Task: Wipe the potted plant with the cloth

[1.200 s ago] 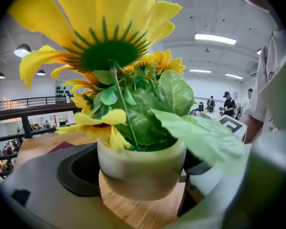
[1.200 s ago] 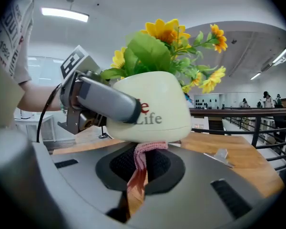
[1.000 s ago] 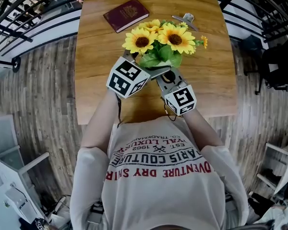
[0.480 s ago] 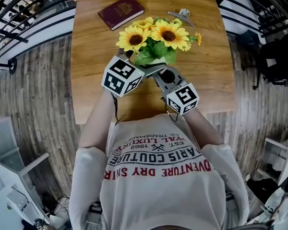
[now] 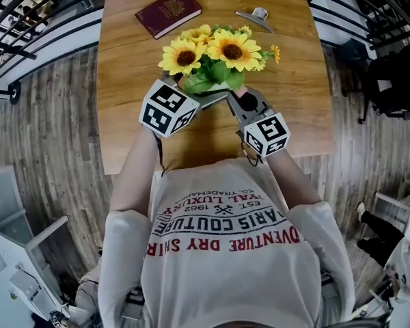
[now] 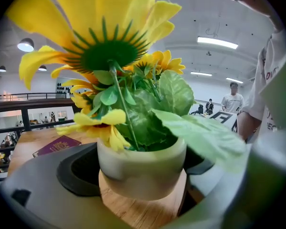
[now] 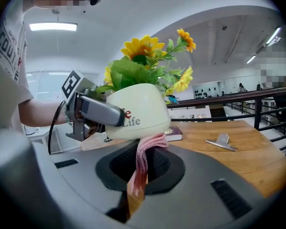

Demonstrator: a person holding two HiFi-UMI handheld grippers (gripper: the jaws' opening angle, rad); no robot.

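Note:
The potted plant (image 5: 212, 55), sunflowers with green leaves in a white pot (image 7: 138, 109), is held over the wooden table (image 5: 297, 104). My left gripper (image 5: 203, 98) is shut on the pot (image 6: 142, 168), one jaw on each side. In the right gripper view, a left gripper finger (image 7: 99, 110) lies across the pot's wall. My right gripper (image 7: 139, 178) is shut on a pink cloth (image 7: 144, 159), whose top end presses against the pot's lower side. In the head view the right gripper (image 5: 238, 101) sits just right of the pot, and the cloth is hidden there.
A dark red passport booklet (image 5: 168, 12) lies at the table's far left, and a metal clip (image 5: 255, 16) at the far right. Black railings (image 5: 27, 19) run behind the table. A dark chair (image 5: 396, 74) stands on the floor to the right.
The plant and the left gripper have drifted slightly left and farther away in the head view. The right gripper has swung to the right beside the pot.

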